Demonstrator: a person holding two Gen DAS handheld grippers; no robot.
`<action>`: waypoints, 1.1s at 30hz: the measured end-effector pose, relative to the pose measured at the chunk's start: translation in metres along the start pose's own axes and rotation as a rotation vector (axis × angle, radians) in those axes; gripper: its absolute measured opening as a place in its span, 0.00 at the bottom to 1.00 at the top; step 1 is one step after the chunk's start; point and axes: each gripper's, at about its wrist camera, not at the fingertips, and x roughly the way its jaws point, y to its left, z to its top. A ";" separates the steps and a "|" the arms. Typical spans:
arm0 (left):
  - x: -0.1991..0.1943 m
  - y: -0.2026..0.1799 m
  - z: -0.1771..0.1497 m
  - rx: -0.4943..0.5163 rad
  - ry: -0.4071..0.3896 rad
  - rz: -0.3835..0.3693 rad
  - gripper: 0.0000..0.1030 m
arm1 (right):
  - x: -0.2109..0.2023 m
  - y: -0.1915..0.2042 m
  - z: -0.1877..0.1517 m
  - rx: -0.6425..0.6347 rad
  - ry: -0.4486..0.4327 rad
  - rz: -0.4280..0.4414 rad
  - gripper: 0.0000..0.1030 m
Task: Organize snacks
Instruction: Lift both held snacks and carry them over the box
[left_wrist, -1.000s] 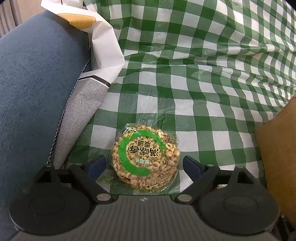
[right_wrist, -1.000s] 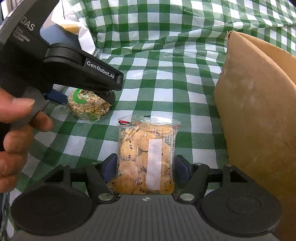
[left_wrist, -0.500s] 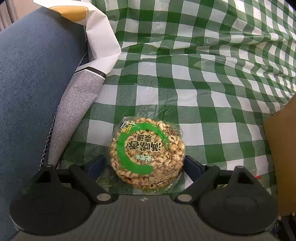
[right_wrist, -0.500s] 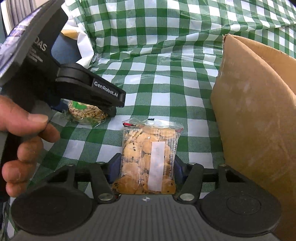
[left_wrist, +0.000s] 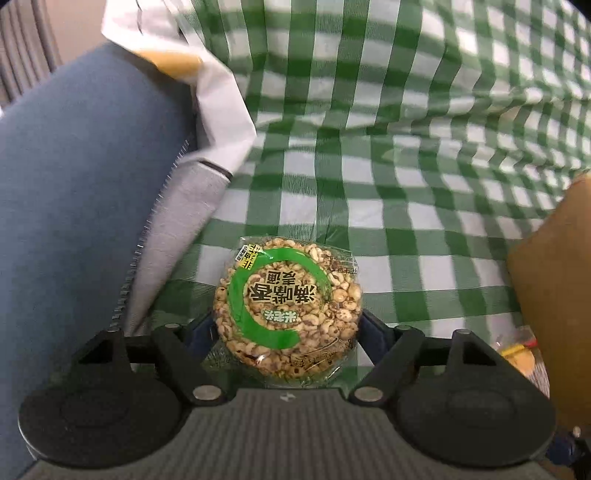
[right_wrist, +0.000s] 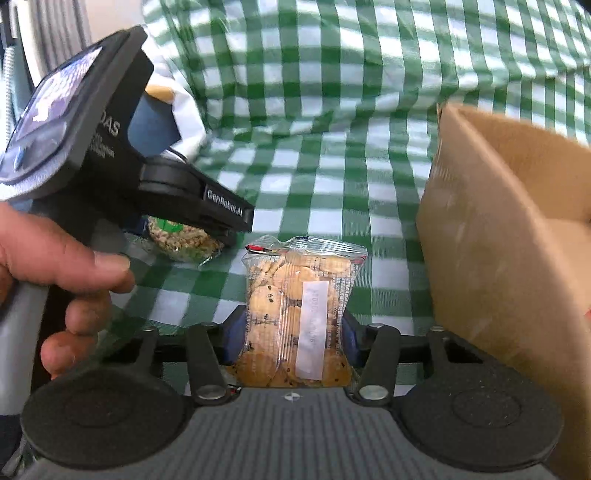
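A round puffed-grain cake in clear wrap with a green swirl label (left_wrist: 288, 308) sits between the fingers of my left gripper (left_wrist: 288, 328), which is shut on it and holds it off the green checked cloth (left_wrist: 369, 177). In the right wrist view the left gripper (right_wrist: 221, 218) shows at left with the cake (right_wrist: 177, 243) under it. My right gripper (right_wrist: 290, 332) is shut on a clear packet of small cookies (right_wrist: 295, 310), held upright just left of an open cardboard box (right_wrist: 509, 229).
A blue cushion (left_wrist: 74, 206) and a grey-white bag (left_wrist: 177, 229) lie at the left. White paper (left_wrist: 207, 92) lies at the back left. The box edge (left_wrist: 554, 295) shows at the right in the left wrist view. A hand (right_wrist: 55, 277) holds the left gripper.
Both grippers have closed on their snacks and lifted them. The right gripper has risen enough to show the inside of the box.
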 end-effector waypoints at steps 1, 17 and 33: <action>-0.012 0.003 0.001 -0.017 -0.013 -0.001 0.80 | -0.007 0.000 0.002 -0.005 -0.010 0.014 0.51; -0.162 -0.012 -0.062 -0.120 -0.266 -0.084 0.80 | -0.183 -0.070 0.017 -0.008 -0.293 0.056 0.49; -0.189 -0.115 -0.073 0.078 -0.455 -0.224 0.80 | -0.246 -0.205 -0.038 0.218 -0.420 -0.155 0.49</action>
